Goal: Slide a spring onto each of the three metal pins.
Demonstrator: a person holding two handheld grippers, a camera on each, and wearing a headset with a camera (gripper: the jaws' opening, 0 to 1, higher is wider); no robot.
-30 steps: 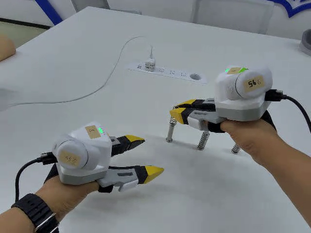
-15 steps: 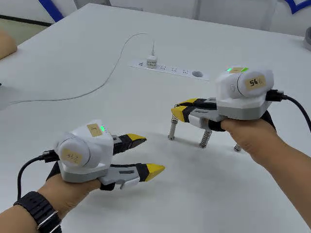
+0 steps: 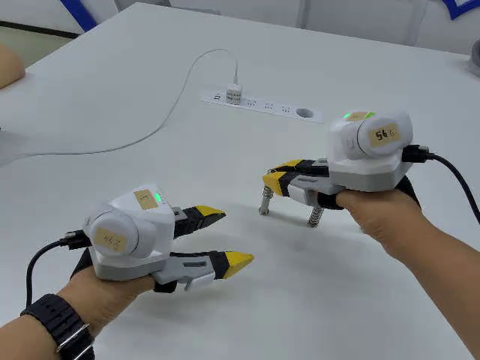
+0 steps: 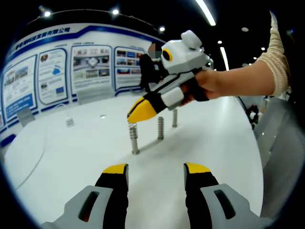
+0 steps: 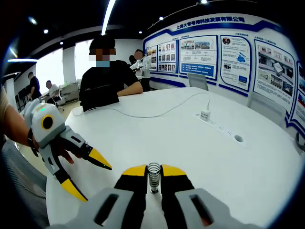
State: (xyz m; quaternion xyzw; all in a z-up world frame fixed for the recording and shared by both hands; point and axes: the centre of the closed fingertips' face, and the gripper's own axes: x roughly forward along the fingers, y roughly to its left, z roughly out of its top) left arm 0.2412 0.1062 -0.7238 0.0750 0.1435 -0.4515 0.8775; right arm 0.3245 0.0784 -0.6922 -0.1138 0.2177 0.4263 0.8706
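Three metal pins stand upright on the white table [image 3: 360, 300]. The left pin [image 3: 265, 201] and the middle pin [image 3: 316, 216] each carry a coil spring; my hand hides the third. From the left gripper view all three pins line up: near [image 4: 134, 139], middle [image 4: 161, 128], far [image 4: 175, 118]. My right gripper [image 3: 274, 179] is shut on the spring [image 5: 153, 175] at the top of the left pin, one jaw on each side. My left gripper [image 3: 231, 238] hovers open and holds nothing, a hand's width in front of the pins; its jaws [image 4: 156, 169] point at them.
A white power strip [image 3: 259, 106] with a plugged-in adapter [image 3: 234, 94] and a long cable [image 3: 169, 118] lies farther back on the table. A person in black [image 5: 107, 78] sits across the table, with other people behind. The left gripper [image 5: 71, 157] is at the lower left of the right gripper view.
My right hand has sunk slightly over the pins and now covers the third pin. The left gripper has barely moved. The head camera has shifted a little.
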